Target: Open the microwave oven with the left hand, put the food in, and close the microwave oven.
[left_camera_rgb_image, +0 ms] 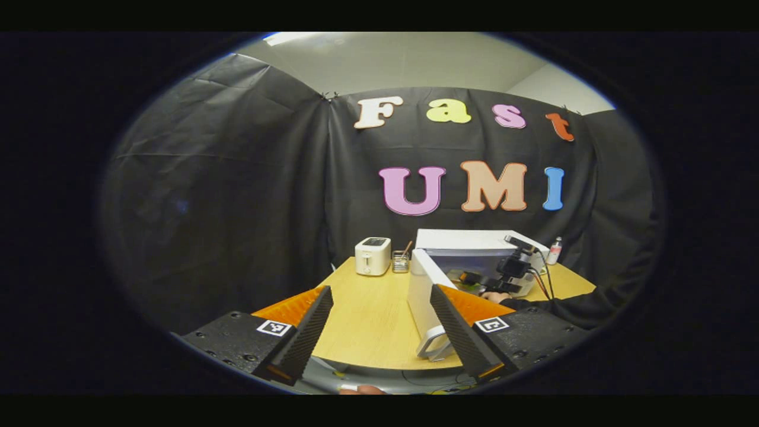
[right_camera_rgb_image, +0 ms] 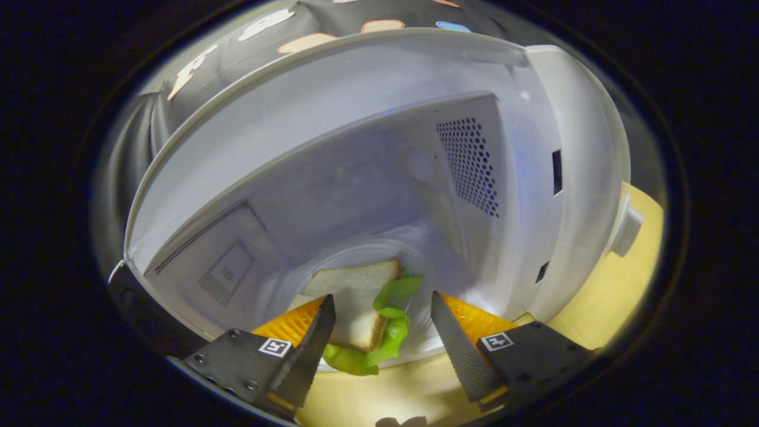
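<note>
Sandwich [right_camera_rgb_image: 356, 305] inside open microwave [right_camera_rgb_image: 379, 154], between spread fingers of right gripper [right_camera_rgb_image: 382, 308]; left gripper [left_camera_rgb_image: 379, 302] likewise released.

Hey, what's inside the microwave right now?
Inside the microwave lies a sandwich, bread with green lettuce, on the round turntable. The right claw is open before it, hiding its near edge.

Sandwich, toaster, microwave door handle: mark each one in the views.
sandwich [right_camera_rgb_image: 356, 308]: right gripper view, on the top bread slice.
toaster [left_camera_rgb_image: 372, 256]: left gripper view, on its front face.
microwave door handle [left_camera_rgb_image: 431, 347]: left gripper view, on the loop at the open door's near edge.
</note>
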